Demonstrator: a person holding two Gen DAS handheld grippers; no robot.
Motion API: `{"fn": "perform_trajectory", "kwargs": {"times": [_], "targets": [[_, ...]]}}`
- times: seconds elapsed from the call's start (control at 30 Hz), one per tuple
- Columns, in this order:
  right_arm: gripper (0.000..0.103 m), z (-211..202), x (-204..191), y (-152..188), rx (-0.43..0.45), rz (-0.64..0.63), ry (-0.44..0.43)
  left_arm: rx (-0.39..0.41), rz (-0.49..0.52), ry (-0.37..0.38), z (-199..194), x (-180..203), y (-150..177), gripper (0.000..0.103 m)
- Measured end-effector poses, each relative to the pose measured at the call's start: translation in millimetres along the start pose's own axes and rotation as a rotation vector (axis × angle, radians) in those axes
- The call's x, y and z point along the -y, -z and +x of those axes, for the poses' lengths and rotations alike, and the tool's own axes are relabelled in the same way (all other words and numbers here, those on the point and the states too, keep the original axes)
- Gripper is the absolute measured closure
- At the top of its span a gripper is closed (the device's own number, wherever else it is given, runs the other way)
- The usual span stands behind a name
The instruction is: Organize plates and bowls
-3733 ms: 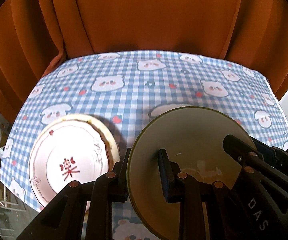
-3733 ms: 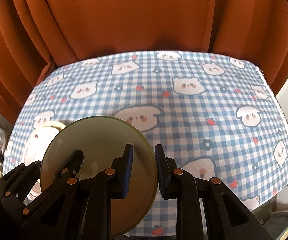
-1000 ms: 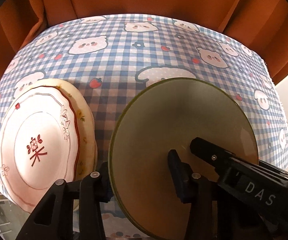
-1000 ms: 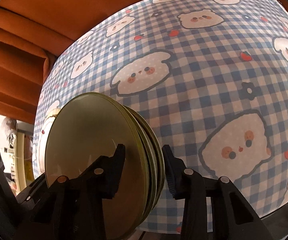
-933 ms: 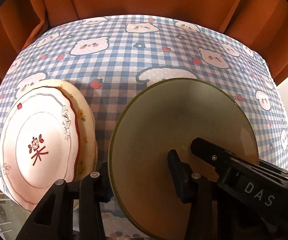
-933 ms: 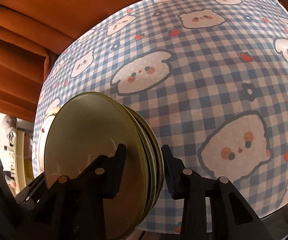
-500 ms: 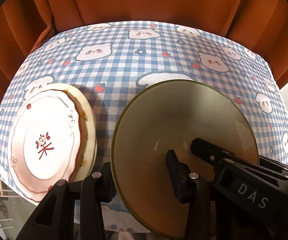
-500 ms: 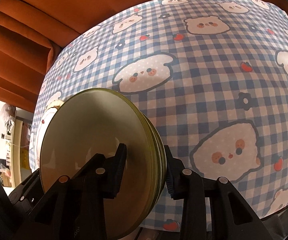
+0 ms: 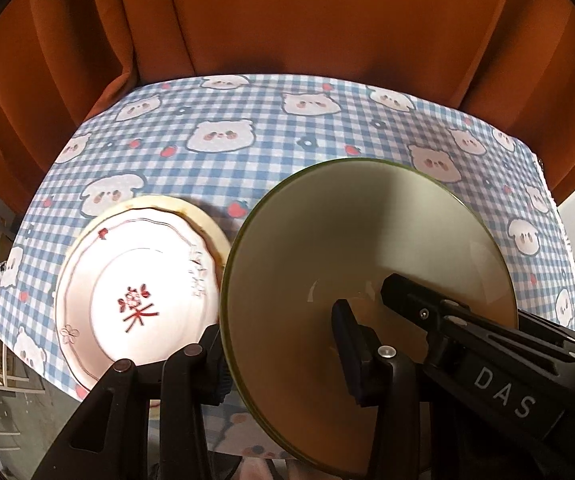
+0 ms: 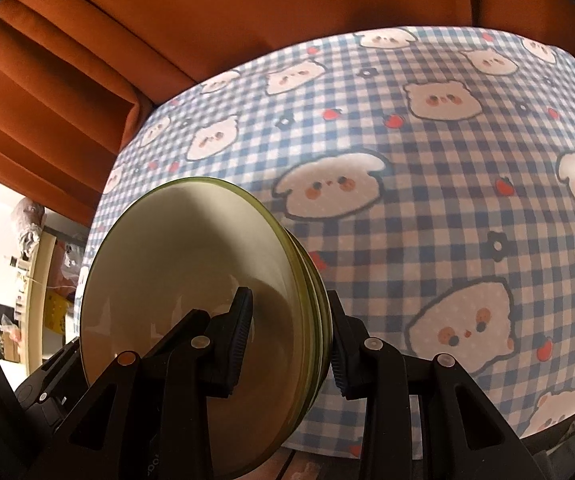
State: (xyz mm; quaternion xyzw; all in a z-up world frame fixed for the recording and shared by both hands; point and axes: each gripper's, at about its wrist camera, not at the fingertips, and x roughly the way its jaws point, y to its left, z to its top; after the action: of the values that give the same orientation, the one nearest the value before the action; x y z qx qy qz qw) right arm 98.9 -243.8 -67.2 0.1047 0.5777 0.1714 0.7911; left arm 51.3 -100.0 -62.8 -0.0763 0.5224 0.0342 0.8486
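Both grippers have risen with their load since a second ago: more of the orange curtain (image 9: pixel 287 20) now fills the top of each view, and the checked tablecloth (image 9: pixel 271 140) sits lower and farther off.

Seen from the left wrist, the left gripper (image 9: pixel 283 344) clamps the near left rim of the stack of olive-green bowls (image 9: pixel 367 240), one finger outside the wall and the other inside the top bowl's hollow. Its jaws are closed on that rim. Just right of its inner finger, the right gripper (image 9: pixel 387 284) reaches into the same bowl from the right edge of the view.

From the right wrist, the right gripper (image 10: pixel 289 332) grasps the opposite rim of the stack (image 10: pixel 191 264), with its left finger pressed inside the top bowl and its right finger against the outer walls; several nested rims show between them. The stack is tilted, its opening turned toward the left of this gripper, and it hangs clear of the cloth.

Left of the left gripper and beyond its outer finger, a pink scalloped plate with a red character (image 9: pixel 135 292) lies on a larger cream plate (image 9: pixel 203 220), both flat on the tablecloth near its left edge. The green stack overlaps their right side in the view; whether it touches them I cannot tell.
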Motion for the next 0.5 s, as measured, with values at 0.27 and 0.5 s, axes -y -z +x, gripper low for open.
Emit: {"fn": "perform_trajectory", "kwargs": {"times": [0.27,0.5], "targets": [[0.064,9,-34,0,0.018,0.009,0.015,0.009,0.018,0.025,-5,-33,-8,0.061],[0.064,19,-62,1,0.034,0.042,0.046,-0.005,0.043,0.061,-2,-66,-12,0.061]]}}
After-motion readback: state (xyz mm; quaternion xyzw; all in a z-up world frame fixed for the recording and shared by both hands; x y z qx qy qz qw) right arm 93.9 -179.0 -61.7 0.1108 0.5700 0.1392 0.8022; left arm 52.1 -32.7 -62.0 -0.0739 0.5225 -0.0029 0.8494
